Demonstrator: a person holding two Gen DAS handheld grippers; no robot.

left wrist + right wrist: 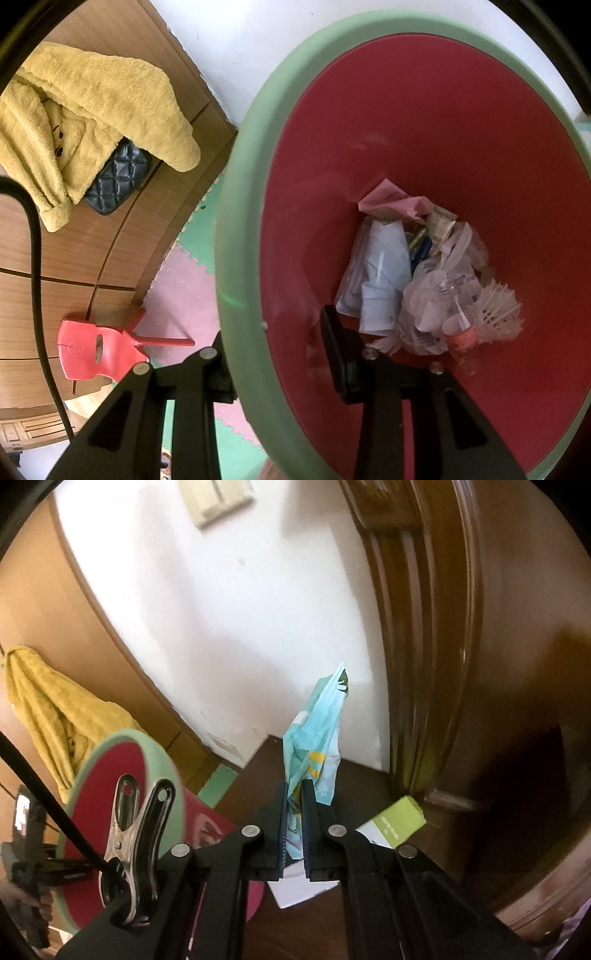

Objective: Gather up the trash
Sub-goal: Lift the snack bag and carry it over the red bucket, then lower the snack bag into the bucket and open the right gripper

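Left wrist view: my left gripper [280, 354] clamps the green rim of the trash bin [236, 206], one finger outside the wall, the other inside against the red lining, so my jaws are closed on the rim. At the bottom of the bin lies a trash pile [424, 280]: crumpled pink paper, pale blue packaging, thin clear plastic, a small bottle with a red cap end, all hard to separate in the tangle. Off to the left, a yellow fleece garment [92, 122] drapes over a wooden cabinet with a dark quilted pouch [118, 181] under it, and a red plastic piece [96, 350] lies lower down, its purpose unclear. Right wrist view: my right gripper [293, 823] has its jaws pinched tight on a light blue wrapper [317, 734], which stands up floppy above the fingers. I judge it nearly weightless, soft and slick film, so a grip low on a bunched part is safest; a loose edge could slip out. The bin shows at lower left, mouth toward me, blurred. Behind the jaws a green-and-white carton [391, 823] lies on the dark surface [354, 775], partly hidden by my fingers; it looks like stiff, light card, best taken across its narrow faces. A metal spring clamp blocks part of the bin.
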